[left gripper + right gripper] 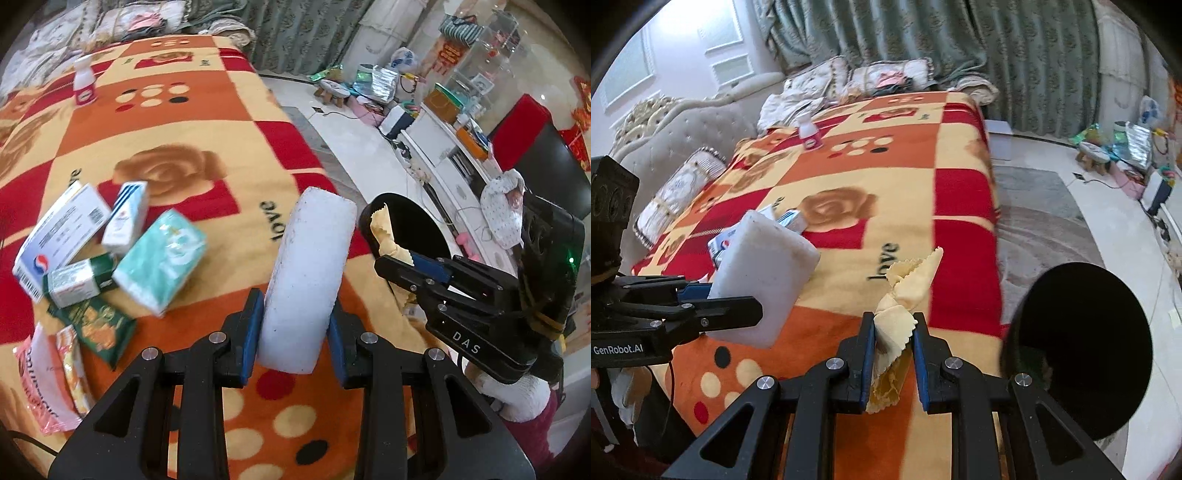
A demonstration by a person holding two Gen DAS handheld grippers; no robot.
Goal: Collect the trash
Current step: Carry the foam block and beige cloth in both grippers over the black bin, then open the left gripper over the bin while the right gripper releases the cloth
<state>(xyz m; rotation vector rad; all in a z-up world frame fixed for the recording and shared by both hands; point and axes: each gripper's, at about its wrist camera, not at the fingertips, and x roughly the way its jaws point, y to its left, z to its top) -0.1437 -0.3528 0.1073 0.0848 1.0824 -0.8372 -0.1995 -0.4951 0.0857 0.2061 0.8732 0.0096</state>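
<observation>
On the bed, over a blanket with red, orange and cream squares, two grippers each hold one piece of trash. Left gripper is clamped on one white foam block, which stands up between its blue pads. Right gripper is closed tight on one yellow crumpled cloth with zigzag edges. One black round bin is beside the bed edge, just right of the right gripper. Left of the foam block lie about seven packets: one big white box, one small carton, one green tissue pack, one green-white box and some wrappers. One white bottle stands far on the blanket. Behind are green curtains and a cluttered pale floor.
</observation>
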